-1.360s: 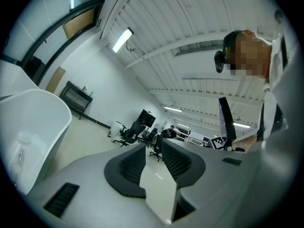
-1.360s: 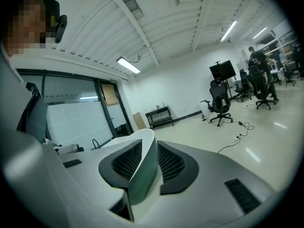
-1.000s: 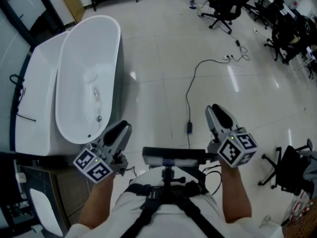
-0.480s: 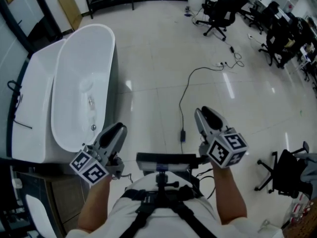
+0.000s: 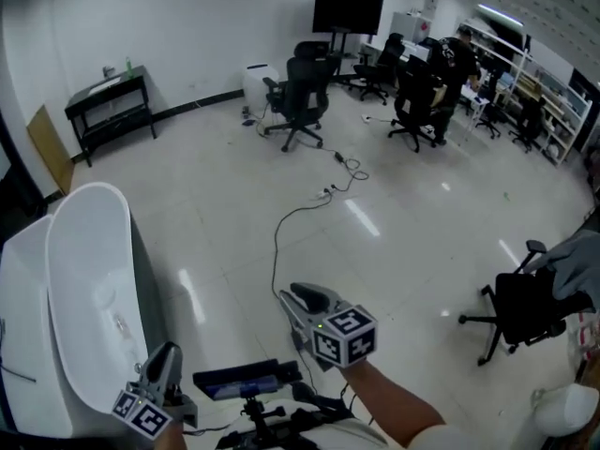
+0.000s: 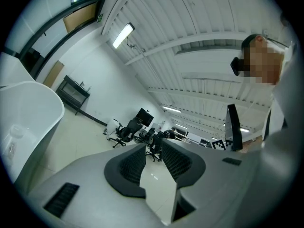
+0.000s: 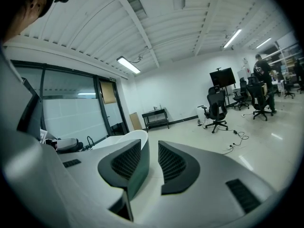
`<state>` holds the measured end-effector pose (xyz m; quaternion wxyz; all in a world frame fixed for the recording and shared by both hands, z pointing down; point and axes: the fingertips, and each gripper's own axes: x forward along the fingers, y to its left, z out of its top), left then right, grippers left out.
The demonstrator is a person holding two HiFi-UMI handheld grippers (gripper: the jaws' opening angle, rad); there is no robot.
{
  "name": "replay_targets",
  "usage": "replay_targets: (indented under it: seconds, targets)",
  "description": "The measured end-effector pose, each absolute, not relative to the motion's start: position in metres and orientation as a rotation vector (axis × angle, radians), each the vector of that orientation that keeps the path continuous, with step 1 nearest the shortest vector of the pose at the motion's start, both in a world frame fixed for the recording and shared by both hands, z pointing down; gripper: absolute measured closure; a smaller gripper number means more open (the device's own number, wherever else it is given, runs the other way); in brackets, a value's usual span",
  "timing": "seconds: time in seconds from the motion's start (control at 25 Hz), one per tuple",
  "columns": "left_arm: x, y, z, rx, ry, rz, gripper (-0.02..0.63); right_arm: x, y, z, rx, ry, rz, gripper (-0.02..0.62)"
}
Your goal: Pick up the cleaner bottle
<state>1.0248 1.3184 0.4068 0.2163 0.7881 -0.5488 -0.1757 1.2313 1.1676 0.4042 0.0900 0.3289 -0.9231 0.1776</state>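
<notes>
I cannot make out a cleaner bottle for certain in any view. A tiny green thing (image 5: 128,65) stands on the black side table (image 5: 108,101) at the far wall, too small to tell what it is. My left gripper (image 5: 167,356) is at the bottom left of the head view, beside the white bathtub (image 5: 127,242). It is open with nothing between its jaws. My right gripper (image 5: 305,298) is held at bottom centre over the floor, open and empty. In the gripper views, the left gripper (image 6: 153,148) and the right gripper (image 7: 153,144) both show a gap and only the room beyond.
Black office chairs (image 5: 298,97) stand mid-room and one (image 5: 520,312) stands at the right. A cable (image 5: 281,223) trails across the pale floor. A dark screen (image 5: 347,9) and a person (image 5: 459,54) are at the back. The bathtub (image 7: 126,139) also shows ahead of the right gripper.
The head view has lifted from the floor to the room. Both grippers now sit lower in the picture, and the bathtub has slid to the lower left. Both grippers' jaws look the same.
</notes>
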Motion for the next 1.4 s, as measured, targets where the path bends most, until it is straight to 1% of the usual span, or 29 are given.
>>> replay_targets:
  seconds: [0.24,0.4,0.68,1.4]
  targets:
    - [1.054,1.305,0.407,2.225,-1.455,-0.471,0.497,1.262,1.165,0.407,1.04,-2.724,0.527,0.476]
    - [1.061,1.3,0.408,2.238,-1.427,-0.457,0.497,1.271,1.166,0.412,1.068,-2.718,0.543,0.476]
    - [1.058,1.297,0.415,2.236,-1.464,-0.421,0.497,1.275,1.166,0.424,1.083,-2.684,0.569,0.476]
    - [1.054,1.297,0.416,2.22,-1.478,-0.421,0.497,1.264,1.159,0.423,1.055,-2.696,0.556,0.476]
